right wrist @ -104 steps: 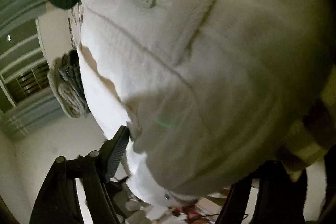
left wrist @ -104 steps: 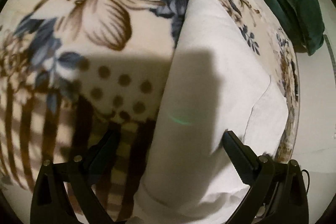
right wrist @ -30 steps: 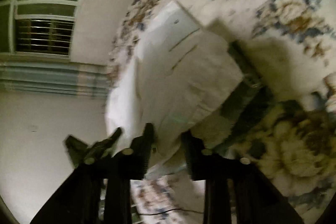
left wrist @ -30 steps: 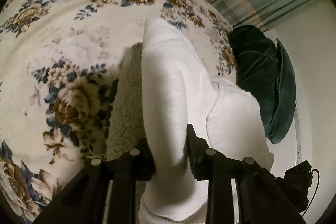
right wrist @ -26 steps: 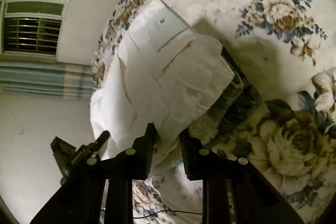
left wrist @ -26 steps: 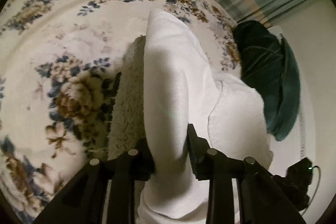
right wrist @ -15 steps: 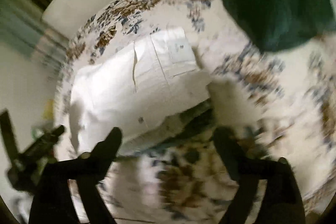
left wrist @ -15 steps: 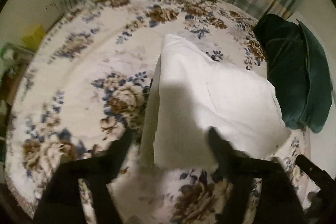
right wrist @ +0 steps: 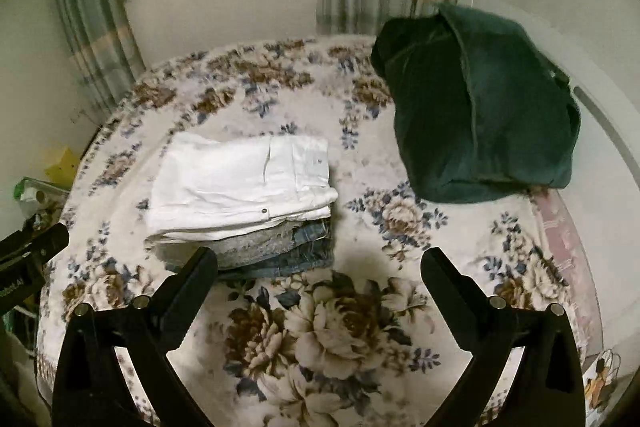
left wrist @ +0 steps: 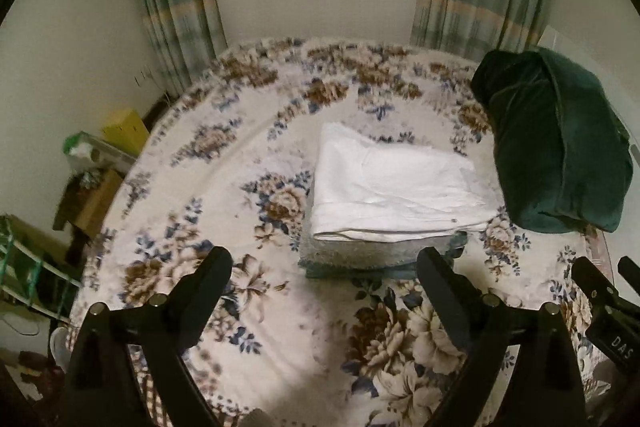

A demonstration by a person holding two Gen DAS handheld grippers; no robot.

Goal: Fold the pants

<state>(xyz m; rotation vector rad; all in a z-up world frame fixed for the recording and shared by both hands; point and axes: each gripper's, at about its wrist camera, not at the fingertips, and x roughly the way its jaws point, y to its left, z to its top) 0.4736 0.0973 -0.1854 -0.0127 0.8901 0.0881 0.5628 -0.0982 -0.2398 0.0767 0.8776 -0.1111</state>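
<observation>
Left gripper [left wrist: 322, 269] is spread wide and empty, raised above the near part of the bed [left wrist: 208, 195]; right gripper [right wrist: 318, 269] is likewise wide apart, holding nothing.

White pants [right wrist: 240, 187] lie folded into a compact rectangle on top of a stack of folded garments [right wrist: 276, 249], grey and blue denim by the look of their near edges. The stack sits mid-bed, left of a dark green bundle [right wrist: 480, 99] and clear of it.

Assessment: the fold appears complete, with the layers lying flat and edges roughly aligned.

Handling: the fabric looks like a medium-weight woven cotton, soft, not fragile and unlikely to slip. It creases rather than drapes, so it should keep a fold, but the layers would slide apart if lifted by one ply. Any further grip is best taken at the near folded edge, by the button [right wrist: 264, 212], pinching all layers together, one gripper toward each end.
</observation>
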